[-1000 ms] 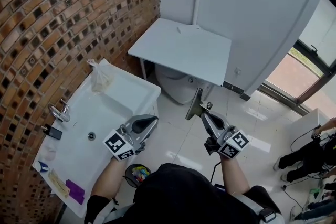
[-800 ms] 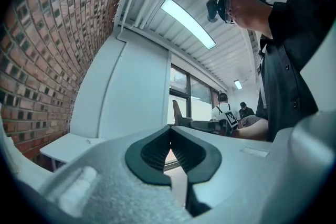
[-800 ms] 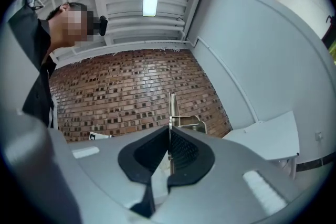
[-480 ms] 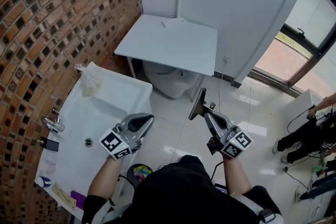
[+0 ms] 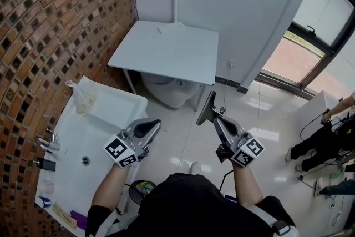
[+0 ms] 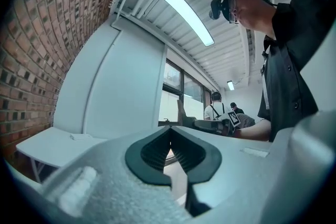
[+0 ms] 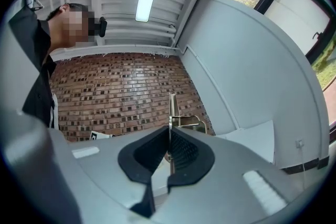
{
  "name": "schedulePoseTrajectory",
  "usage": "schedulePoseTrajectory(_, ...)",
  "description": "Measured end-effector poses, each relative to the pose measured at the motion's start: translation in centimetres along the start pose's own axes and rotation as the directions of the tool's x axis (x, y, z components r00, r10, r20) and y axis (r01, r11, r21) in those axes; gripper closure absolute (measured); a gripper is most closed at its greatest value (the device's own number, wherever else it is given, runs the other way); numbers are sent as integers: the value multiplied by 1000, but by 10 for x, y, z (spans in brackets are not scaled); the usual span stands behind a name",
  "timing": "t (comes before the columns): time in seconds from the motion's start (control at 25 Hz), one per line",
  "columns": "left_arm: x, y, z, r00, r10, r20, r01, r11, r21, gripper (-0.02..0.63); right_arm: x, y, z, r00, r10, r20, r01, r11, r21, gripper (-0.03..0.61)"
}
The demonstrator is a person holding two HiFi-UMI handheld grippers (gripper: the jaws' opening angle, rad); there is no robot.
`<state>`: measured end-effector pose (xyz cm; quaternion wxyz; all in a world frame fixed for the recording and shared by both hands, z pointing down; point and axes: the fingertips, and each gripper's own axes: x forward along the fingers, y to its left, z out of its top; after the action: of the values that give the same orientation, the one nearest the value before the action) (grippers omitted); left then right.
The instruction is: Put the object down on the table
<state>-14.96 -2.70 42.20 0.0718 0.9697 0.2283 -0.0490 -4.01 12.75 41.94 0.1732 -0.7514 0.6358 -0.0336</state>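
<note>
A flat grey metal bracket [image 5: 207,110] sticks up from my right gripper [image 5: 218,121], which is shut on its lower end. In the right gripper view the metal bracket [image 7: 171,108] shows edge-on as a thin upright strip between the closed pads of the right gripper [image 7: 169,149]. My left gripper [image 5: 151,126] is held level beside it, shut, with nothing between its pads. Ahead stands the small white table [image 5: 166,53], bare except for a tiny scrap at its back edge. Both grippers hang in the air short of the table, over the tiled floor.
A white sink [image 5: 105,114] with a tap [image 5: 47,143] and a plastic bag [image 5: 80,98] lies at the left along the brick wall [image 5: 55,19]. A toilet [image 5: 166,91] sits under the table. A small bin [image 5: 138,190] is by my feet. People [image 5: 324,141] stand at the right.
The head view has swung right: table and sink have slid left in the picture. Both grippers keep their pose, the right one still shut on the bracket.
</note>
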Motion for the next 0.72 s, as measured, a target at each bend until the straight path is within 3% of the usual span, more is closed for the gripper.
schedulePoseTrajectory(0.36,82,-7,-9,996,-69,-59,70,998,9,615,-24,-64,26,999,-19,50,20,1000,-13,571)
schedulePoseTrajectory(0.72,142,-3,-24,996,-53,-69,53,999,-4,615,-42,-119,42,998,-17,57,17,1000,3,571)
